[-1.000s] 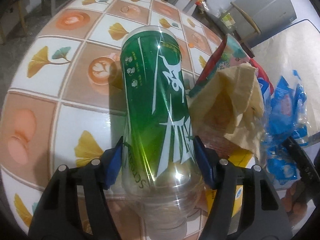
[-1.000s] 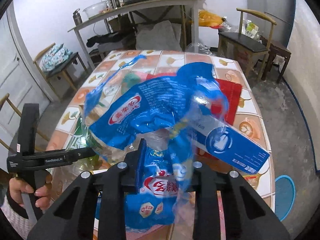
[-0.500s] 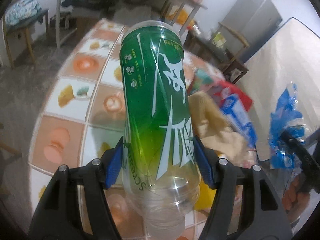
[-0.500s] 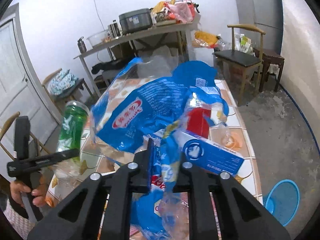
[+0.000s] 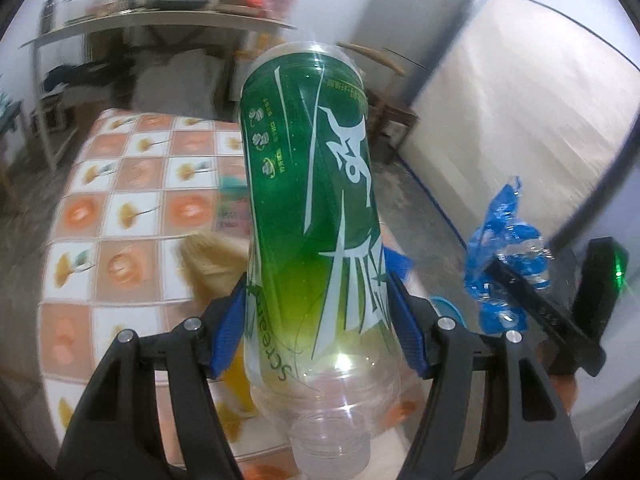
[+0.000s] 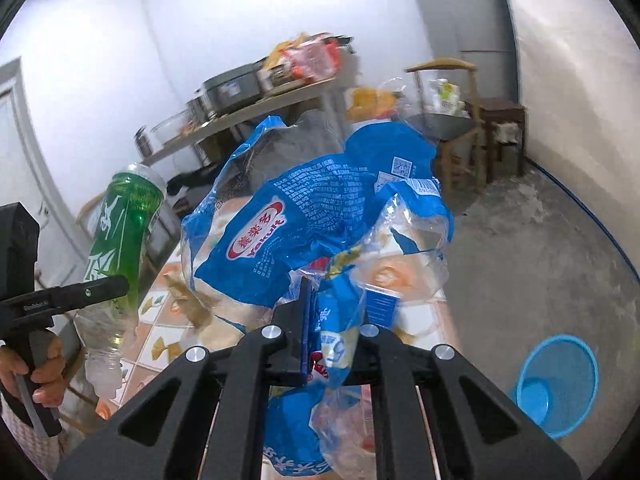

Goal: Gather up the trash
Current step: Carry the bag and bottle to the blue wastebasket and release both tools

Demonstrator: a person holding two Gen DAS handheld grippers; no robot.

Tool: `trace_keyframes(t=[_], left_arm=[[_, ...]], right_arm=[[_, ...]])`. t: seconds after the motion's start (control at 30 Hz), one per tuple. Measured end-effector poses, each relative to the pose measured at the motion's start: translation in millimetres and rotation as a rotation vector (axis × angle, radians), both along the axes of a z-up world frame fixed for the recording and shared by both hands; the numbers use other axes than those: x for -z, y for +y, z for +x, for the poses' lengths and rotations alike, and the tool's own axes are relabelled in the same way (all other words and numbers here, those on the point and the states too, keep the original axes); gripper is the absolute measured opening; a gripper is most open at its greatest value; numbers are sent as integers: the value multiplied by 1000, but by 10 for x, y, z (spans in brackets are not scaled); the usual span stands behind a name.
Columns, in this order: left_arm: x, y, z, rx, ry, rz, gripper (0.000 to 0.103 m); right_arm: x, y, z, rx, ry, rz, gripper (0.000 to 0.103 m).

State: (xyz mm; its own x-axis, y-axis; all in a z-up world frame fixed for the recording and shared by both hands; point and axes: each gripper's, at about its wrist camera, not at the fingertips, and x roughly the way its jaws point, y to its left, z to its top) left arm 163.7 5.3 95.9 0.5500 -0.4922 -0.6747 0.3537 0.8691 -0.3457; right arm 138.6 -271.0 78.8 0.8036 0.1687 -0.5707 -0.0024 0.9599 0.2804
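Right at your left gripper [image 5: 318, 322], the blue pads [image 5: 229, 330] are clamped on the lower body of the green bottle [image 5: 312, 208], which you carry mouth toward the camera and base pointing away, clear of the table [image 5: 120, 216]. Between your right gripper's [image 6: 334, 330] fingers, squeezed almost together, you pinch a bunch of blue wrapper [image 6: 316, 236] and clear film, the crumpled bulk billowing up in front of the lens and more of it hanging below. From the right wrist view your left hand [image 6: 34, 372] shows at the lower left, wrapped round its gripper's handle, with the bottle tilted above it. Just past both loads lies the table with its orange and white tiles; a tan crumpled paper [image 5: 212, 260] sits on it near the bottle, and a blue box [image 6: 380, 304] peeks from behind the wrapper. Down on the concrete floor to the right stands a blue bin [image 6: 560, 380], open and well apart from the table. Farther back, a long shelf [image 6: 256, 110] carries pots and bags, a wooden chair [image 6: 452, 120] stands by the wall, and a mattress [image 5: 528, 128] leans upright against it.
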Motion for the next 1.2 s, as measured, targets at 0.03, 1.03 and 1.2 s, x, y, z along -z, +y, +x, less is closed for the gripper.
trace_keyframes(t=[0.03,1.03,1.2], left_arm=[[-15,-166,11,35,6,2,62],[3192,-5728,740,604,788,428,67],[3142,-5884,820,548,762,383,83]], right_arm=[[35,-156,-86,31,0,12,8],[3492,-3918,-957,698,492,704,12],[3929,-4048,-761,726,621,678,50]])
